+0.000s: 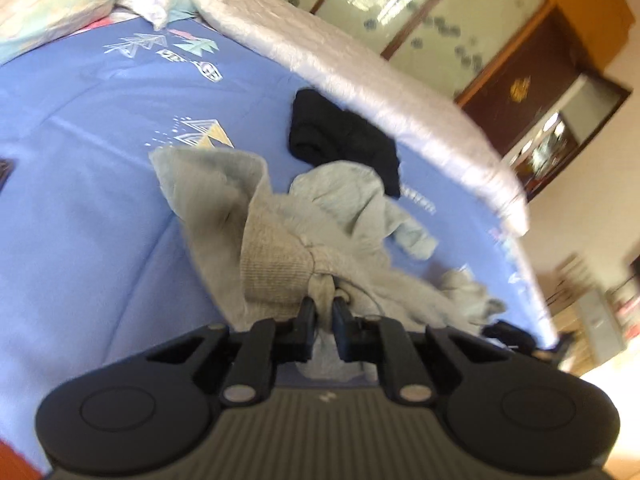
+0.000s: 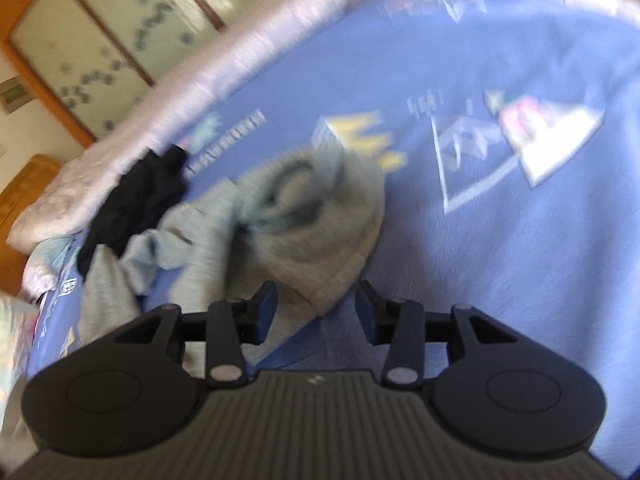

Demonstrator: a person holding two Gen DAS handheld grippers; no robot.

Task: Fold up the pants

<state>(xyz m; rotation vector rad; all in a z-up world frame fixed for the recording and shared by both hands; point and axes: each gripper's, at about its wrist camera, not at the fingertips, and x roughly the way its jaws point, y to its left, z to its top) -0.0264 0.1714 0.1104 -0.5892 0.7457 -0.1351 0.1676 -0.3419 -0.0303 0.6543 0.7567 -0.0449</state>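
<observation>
Crowding grey pants (image 1: 276, 248): seemingly black garment (image 1: 344, 136)

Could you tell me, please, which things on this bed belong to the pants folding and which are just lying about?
Job in hand:
- grey pants, crumpled
- left gripper, shut on the grey pants
- right gripper, open beside them

Lying about:
- black garment
- pale quilt
- pillow
- blue bedsheet

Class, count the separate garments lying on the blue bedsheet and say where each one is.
2 clear ones: grey pants bunched mid-sheet, pinched by the left gripper; a black garment beyond them by the quilt. The pale blue cloth may be the pants' lining or a third.
</observation>
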